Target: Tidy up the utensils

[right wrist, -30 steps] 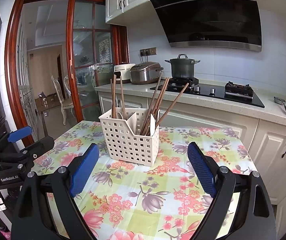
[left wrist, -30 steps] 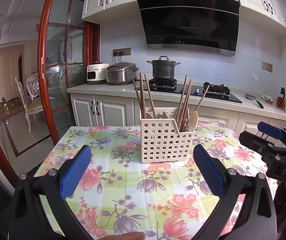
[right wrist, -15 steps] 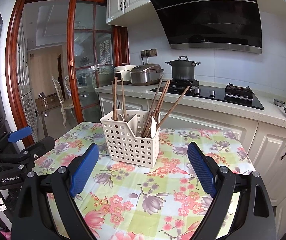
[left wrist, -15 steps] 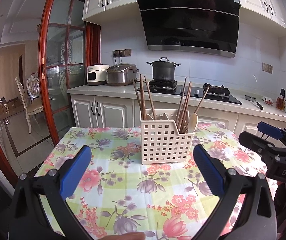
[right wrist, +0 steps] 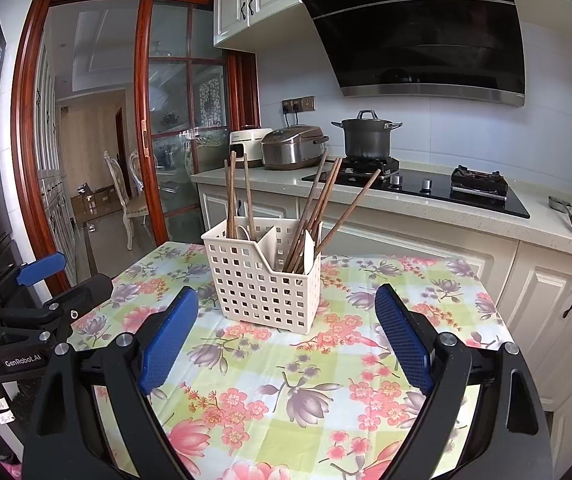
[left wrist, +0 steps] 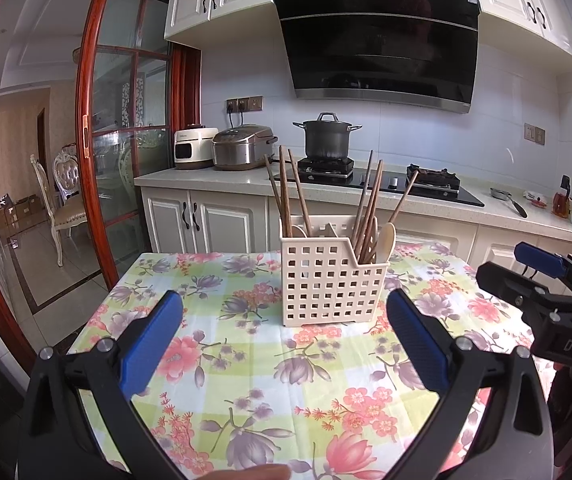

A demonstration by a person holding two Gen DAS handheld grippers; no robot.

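A cream perforated utensil basket [left wrist: 332, 282] with two compartments stands on the floral tablecloth; it also shows in the right wrist view [right wrist: 263, 280]. Brown chopsticks [left wrist: 286, 192] lean in its left compartment, and more chopsticks [left wrist: 370, 204] with a wooden spoon [left wrist: 386, 240] lean in the right one. My left gripper [left wrist: 283, 340] is open and empty, just short of the basket. My right gripper [right wrist: 286, 338] is open and empty, also just short of it. Each gripper shows in the other's view, the right one [left wrist: 542, 276] and the left one [right wrist: 41, 276].
The table with floral cloth [left wrist: 245, 360] has its far edge near white cabinets [left wrist: 205, 220]. The counter behind holds a pot [left wrist: 328, 140] on a hob, a rice cooker [left wrist: 241, 148] and a small appliance. A glass sliding door [left wrist: 125, 140] is at left.
Both views have shifted very slightly; the basket sits a touch lower in frame. Both grippers stay open and empty.
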